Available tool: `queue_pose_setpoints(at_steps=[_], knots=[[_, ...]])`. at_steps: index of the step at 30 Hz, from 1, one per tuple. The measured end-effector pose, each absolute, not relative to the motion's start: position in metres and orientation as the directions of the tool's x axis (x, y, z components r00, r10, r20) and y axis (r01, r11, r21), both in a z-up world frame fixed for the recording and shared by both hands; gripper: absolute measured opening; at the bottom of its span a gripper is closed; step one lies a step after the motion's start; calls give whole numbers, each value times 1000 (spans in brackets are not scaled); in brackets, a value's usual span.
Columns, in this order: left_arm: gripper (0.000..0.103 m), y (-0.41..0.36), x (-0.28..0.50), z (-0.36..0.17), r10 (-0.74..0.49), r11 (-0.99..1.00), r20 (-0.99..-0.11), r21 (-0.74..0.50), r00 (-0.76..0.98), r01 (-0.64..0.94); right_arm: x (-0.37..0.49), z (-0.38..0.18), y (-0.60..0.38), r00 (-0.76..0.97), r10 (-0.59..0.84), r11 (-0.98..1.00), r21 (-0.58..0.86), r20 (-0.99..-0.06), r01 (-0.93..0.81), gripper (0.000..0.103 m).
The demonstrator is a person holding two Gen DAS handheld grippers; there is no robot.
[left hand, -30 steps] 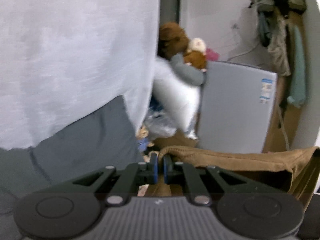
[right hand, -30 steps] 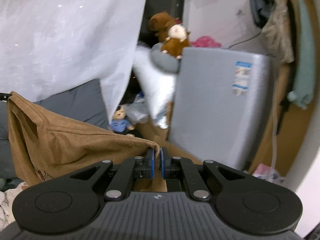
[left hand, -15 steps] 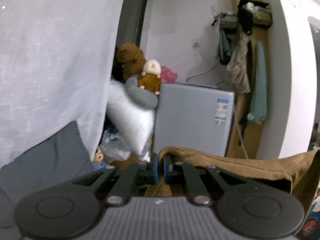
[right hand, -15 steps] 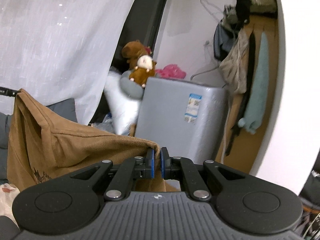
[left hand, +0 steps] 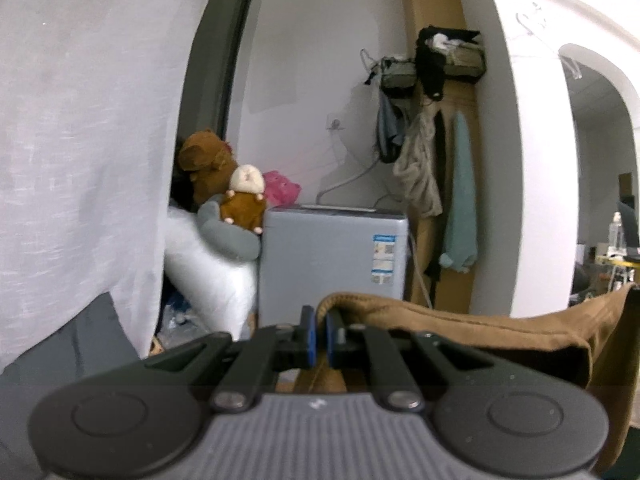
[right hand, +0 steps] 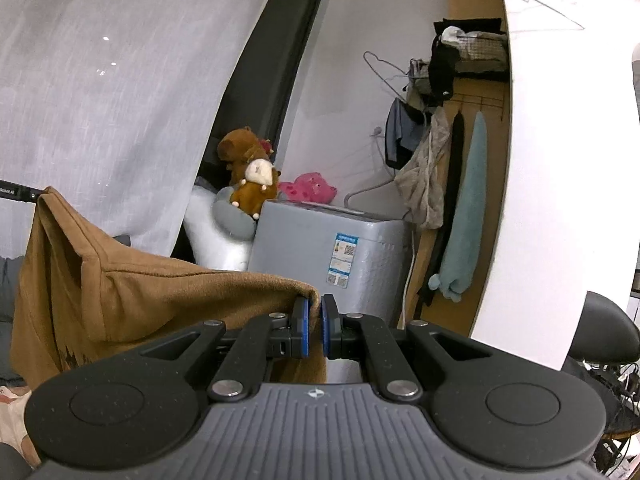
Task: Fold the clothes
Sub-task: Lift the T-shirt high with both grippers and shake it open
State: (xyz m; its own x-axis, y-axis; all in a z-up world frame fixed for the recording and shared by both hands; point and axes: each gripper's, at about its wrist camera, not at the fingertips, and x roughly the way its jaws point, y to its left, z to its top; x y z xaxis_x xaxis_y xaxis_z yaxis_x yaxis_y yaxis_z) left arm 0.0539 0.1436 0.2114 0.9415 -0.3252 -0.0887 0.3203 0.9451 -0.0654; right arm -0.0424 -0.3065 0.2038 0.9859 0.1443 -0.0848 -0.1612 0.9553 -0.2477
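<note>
The brown garment is held aloft, stretched between the two grippers, with its upper edge running roughly level and the rest of the cloth hanging below. The left gripper is clamped on one corner of that edge, the fabric rising over its right fingertip and trailing off to the right. The right gripper is clamped on the opposite corner, the cloth falling away to its left, where a printed dark motif shows low on the fabric. In my judgement this two-corner hold serves to spread the garment flat in the air so it can be squared before a fold; which stage of folding this is cannot be settled from these views. No bench or laying surface is visible beneath. Beyond stand a grey appliance topped with plush toys, a white curtain, and clothes on wall hooks.
</note>
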Motion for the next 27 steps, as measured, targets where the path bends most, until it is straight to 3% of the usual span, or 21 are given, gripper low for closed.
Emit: queue_pose_setpoints(at_steps=[9,27], knots=[[6,136,69,180,-333,943,-159,-78,929,325,-32,178,-317,980,138,961,-220,-144,-167,6],[6,121,171,29,-279,955,-528,-63,802,290,83,10,-326,856,127,971,-113,-500,-210,7]])
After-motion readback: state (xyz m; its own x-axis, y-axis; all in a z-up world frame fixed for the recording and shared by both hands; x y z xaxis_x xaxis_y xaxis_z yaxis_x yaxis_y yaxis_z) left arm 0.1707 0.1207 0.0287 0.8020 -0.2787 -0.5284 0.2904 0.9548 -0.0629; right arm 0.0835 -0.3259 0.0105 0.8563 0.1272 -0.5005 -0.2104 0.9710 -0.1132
